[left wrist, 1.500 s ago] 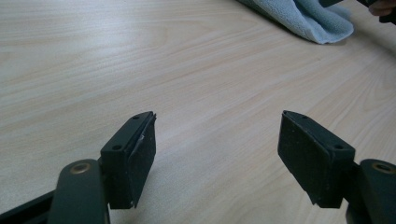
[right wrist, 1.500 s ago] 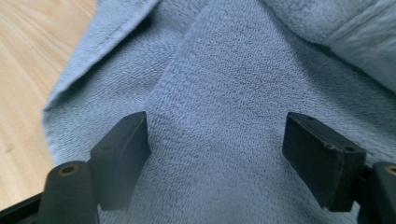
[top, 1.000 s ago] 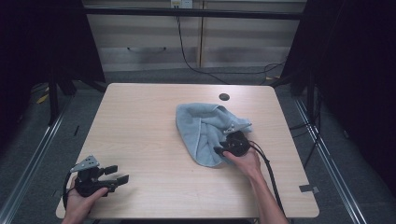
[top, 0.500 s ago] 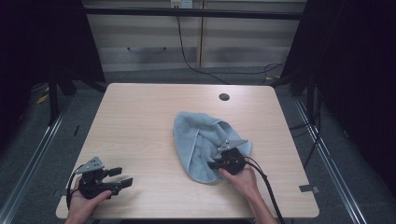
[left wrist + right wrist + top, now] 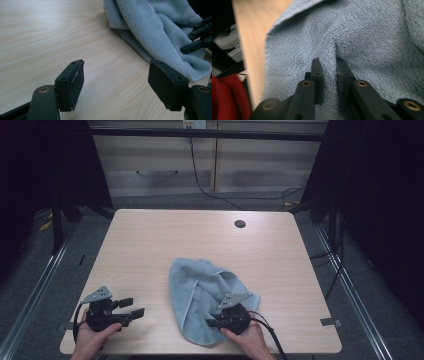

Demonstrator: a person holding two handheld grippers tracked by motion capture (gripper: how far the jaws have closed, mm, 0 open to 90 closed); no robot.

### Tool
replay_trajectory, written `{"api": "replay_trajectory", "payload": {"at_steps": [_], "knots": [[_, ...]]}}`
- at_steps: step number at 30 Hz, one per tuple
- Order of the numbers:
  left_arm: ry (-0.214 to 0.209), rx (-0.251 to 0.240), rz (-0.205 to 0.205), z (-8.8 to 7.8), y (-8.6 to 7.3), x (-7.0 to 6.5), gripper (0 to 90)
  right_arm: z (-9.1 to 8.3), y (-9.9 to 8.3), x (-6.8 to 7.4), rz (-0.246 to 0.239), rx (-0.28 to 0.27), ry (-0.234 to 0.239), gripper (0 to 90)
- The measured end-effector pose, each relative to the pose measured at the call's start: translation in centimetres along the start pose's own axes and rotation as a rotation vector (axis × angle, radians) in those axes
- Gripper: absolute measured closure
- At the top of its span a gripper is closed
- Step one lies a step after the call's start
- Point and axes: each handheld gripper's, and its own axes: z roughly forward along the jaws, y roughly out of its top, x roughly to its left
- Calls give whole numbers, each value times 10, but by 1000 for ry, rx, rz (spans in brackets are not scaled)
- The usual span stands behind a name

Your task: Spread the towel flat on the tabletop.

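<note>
The wooden table (image 5: 150,250) takes up the middle of the high view, with a small dark grommet hole (image 5: 240,224) toward its upper right. Lower centre lies the blue towel (image 5: 200,295), rumpled, one fold thrown across its right half, its near edge close to the table's front rim. At the bottom right of that heap sits the right gripper (image 5: 215,322), and it is clenched: in the right gripper view the jaws stand close together with a ridge of terry pinched up between them at centre frame (image 5: 335,53). Bottom left, well apart from the cloth, the left gripper (image 5: 131,310) rests on bare wood, released, its jaws spread wide and pointing toward the towel; the left gripper view shows the towel's edge (image 5: 140,32) at upper right, beyond the open pads (image 5: 75,82). This looks like the gather-and-arrange step, one corner secured, the other side free. The next move probably calls for the left gripper to travel right and take the towel's nearer edge so both can spread or fold it.
</note>
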Motion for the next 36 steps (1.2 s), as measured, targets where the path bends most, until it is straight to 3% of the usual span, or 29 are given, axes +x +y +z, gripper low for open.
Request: {"api": "replay_trajectory", "payload": {"at_steps": [3, 5, 7, 8, 9, 13, 17, 21, 23, 24, 26, 27, 28, 29, 32, 36], "knots": [[-12, -2, 18, 4, 7, -6, 298, -4, 4, 9, -21, -23, 17, 703], [-28, -3, 27, 7, 13, -10, 299, -16, 9, 7, 2, -72, 19, 648], [-28, -12, 27, 13, 20, -12, 301, -34, 14, 0, 17, -123, -11, 607], [-28, -12, 27, 13, 20, -12, 300, -34, 14, 0, 17, -123, -11, 607], [-36, -7, 35, 21, 27, -14, 300, -53, 17, -12, 39, -168, -50, 566], [-67, 5, 20, 41, 34, -17, 300, -79, 17, -39, 90, -200, -133, 450], [-74, 54, 25, 66, 36, -20, 290, -73, 5, -49, 96, -148, -158, 343], [-85, 119, 42, 87, 35, -25, 263, -57, -5, -52, 112, -123, -156, 330], [-106, 141, 51, 94, 33, -28, 259, -51, -7, -54, 116, -113, -149, 379], [-115, 147, 66, 95, 32, -30, 288, -49, -7, -55, 107, -107, -152, 474], [-118, 139, 113, 94, 31, -35, 486, -51, -5, -57, 105, -121, -156, 706], [-120, 129, 122, 92, 32, -37, 555, -54, -4, -58, 104, -137, -152, 763], [-120, 129, 122, 92, 32, -37, 658, -54, -4, -58, 104, -137, -152, 763], [-130, 118, 123, 90, 33, -37, 658, -57, -3, -59, 105, -150, -157, 808], [-164, 74, 121, 77, 37, -36, 805, -73, 8, -61, 95, -185, -182, 834], [-176, 25, 134, 59, 42, -39, 827, -82, 18, -62, 78, -203, -195, 834]]}}
